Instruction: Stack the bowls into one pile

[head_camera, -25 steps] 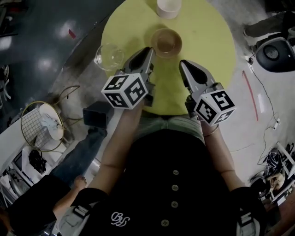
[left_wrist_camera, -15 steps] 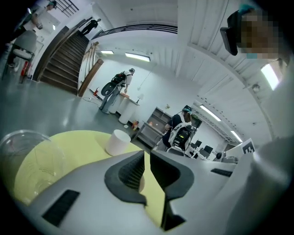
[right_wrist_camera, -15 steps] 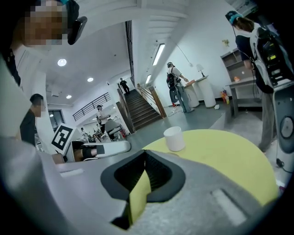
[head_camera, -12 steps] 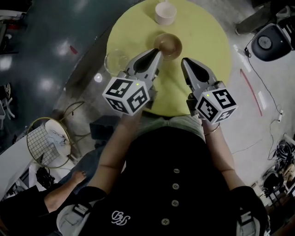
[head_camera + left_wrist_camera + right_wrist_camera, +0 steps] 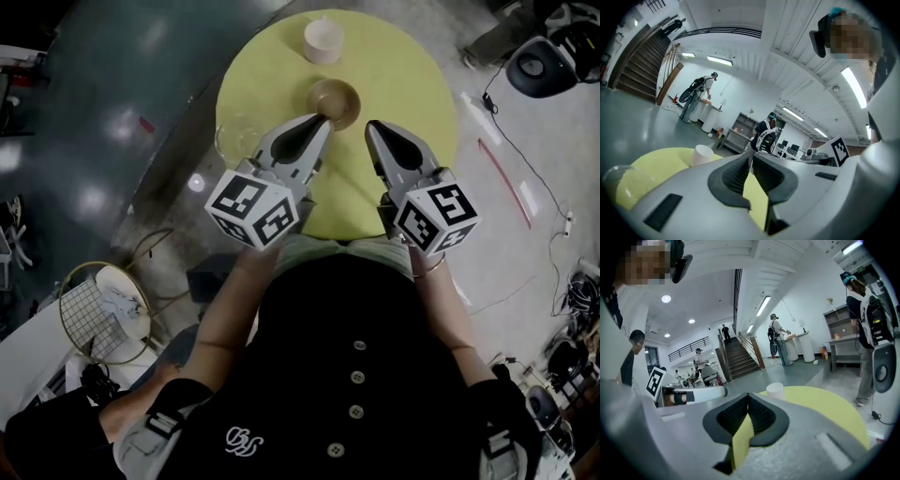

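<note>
On yellow table (image 5: 403, 112): brown bowl (image 5: 336, 98) near centre, white bowl (image 5: 322, 39) at 12 o'clock, glass bowl (image 5: 236, 141) at 9 o'clock rim. Over near half, left gripper (image 5: 322, 120) & right gripper (image 5: 372, 127), jaws pressed together, nothing betw. them.

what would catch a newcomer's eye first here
Two grippers with marker cubes dominate the head view, left gripper and right gripper, both jaws shut and empty. Beyond them a round yellow table holds a brown bowl at its middle, a white bowl at the far edge and a clear bowl at the left edge.
</note>
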The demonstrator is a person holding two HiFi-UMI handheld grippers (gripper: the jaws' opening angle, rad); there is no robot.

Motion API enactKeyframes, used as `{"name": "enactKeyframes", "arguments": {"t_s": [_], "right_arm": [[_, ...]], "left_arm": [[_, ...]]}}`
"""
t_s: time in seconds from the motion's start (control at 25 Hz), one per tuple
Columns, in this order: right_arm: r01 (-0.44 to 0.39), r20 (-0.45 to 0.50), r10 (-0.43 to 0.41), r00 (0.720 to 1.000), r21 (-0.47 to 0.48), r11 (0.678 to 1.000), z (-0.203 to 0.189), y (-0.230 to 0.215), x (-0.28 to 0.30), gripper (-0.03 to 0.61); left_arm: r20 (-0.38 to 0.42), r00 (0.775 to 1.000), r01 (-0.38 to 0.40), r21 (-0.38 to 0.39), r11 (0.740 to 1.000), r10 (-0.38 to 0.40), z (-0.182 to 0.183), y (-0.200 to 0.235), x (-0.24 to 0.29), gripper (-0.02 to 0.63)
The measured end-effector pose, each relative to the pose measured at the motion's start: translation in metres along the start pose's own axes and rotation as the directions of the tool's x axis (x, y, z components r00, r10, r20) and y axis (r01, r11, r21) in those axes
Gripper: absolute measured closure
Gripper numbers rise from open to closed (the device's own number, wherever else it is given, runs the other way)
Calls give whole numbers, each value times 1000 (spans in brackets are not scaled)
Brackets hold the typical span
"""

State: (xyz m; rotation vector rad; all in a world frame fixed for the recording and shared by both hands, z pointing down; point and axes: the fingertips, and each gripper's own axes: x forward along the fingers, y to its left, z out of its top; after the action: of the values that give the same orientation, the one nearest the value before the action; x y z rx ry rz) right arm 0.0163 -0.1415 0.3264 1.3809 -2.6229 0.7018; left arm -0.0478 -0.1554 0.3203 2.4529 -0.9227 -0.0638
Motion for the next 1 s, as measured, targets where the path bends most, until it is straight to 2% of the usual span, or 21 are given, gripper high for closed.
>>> {"name": "enactKeyframes", "arguments": {"t_s": [0.2, 0.36, 0.64, 0.88, 1.0], "right_arm": [[-9, 7, 10, 1000, -43, 999, 14, 0, -7, 578], [-53, -13, 52, 999, -84, 995, 14, 5, -14, 578], [-143, -52, 138, 989, -94, 985, 15, 7, -30, 578], [-199, -73, 192, 979, -94, 975, 7, 16, -46, 578], [-216, -86, 208, 974, -104, 971, 6, 19, -47, 578]], "left_arm": [[21, 1000, 17, 12, 1000, -17, 4, -12, 2, 580], [40, 999, 21, 24, 999, -22, 7, -24, 4, 580], [28, 1000, 11, 18, 1000, -12, 0, -52, 9, 580], [38, 998, 46, -2, 999, -46, -11, -77, 2, 580], [34, 999, 42, 14, 999, -43, -12, -81, 1, 580]]}}
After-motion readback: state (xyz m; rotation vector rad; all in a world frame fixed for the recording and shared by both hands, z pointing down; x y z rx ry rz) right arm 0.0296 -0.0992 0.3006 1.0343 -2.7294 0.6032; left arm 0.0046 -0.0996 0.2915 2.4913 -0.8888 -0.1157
